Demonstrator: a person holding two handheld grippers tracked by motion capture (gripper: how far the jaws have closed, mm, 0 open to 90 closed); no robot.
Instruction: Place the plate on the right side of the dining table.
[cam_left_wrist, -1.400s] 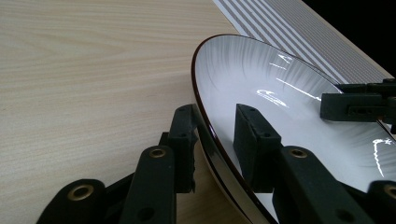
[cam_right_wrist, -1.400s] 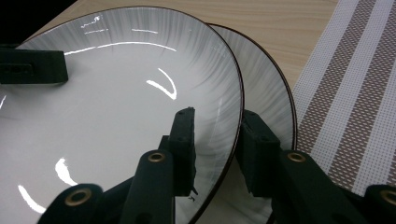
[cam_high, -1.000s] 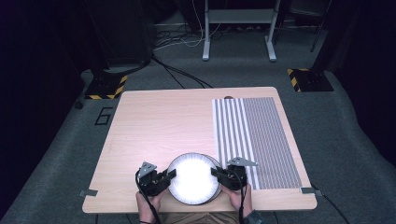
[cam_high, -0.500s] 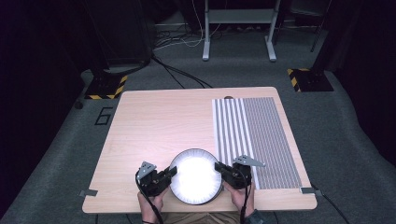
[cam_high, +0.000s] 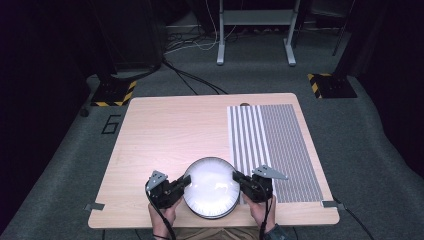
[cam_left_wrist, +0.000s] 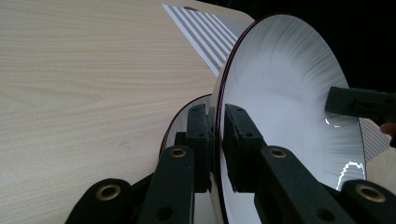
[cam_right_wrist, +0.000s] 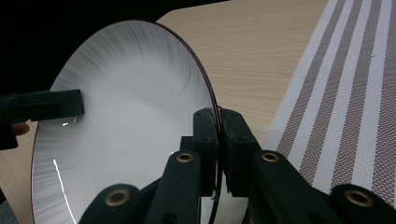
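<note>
A white plate (cam_high: 211, 185) with a thin dark rim hangs tilted just above the near edge of the table (cam_high: 165, 135). My left gripper (cam_high: 182, 184) is shut on its left rim, and its jaws have just been closing there. In the left gripper view the gripper (cam_left_wrist: 215, 112) pinches the plate's (cam_left_wrist: 289, 102) edge. My right gripper (cam_high: 239, 179) is shut on the opposite rim. Its own view shows the gripper (cam_right_wrist: 218, 114) clamping the plate (cam_right_wrist: 130, 130). A second plate's rim (cam_left_wrist: 180, 108) lies right beneath.
A grey and white striped mat (cam_high: 275, 145) covers the right part of the table. Bare wood stretches to the left and behind the plate. On the dark carpet beyond stand a metal frame (cam_high: 255, 30) and loose cables.
Both grippers have closed in on the plate's rim. The plate has lifted slightly, mainly on its right side.
</note>
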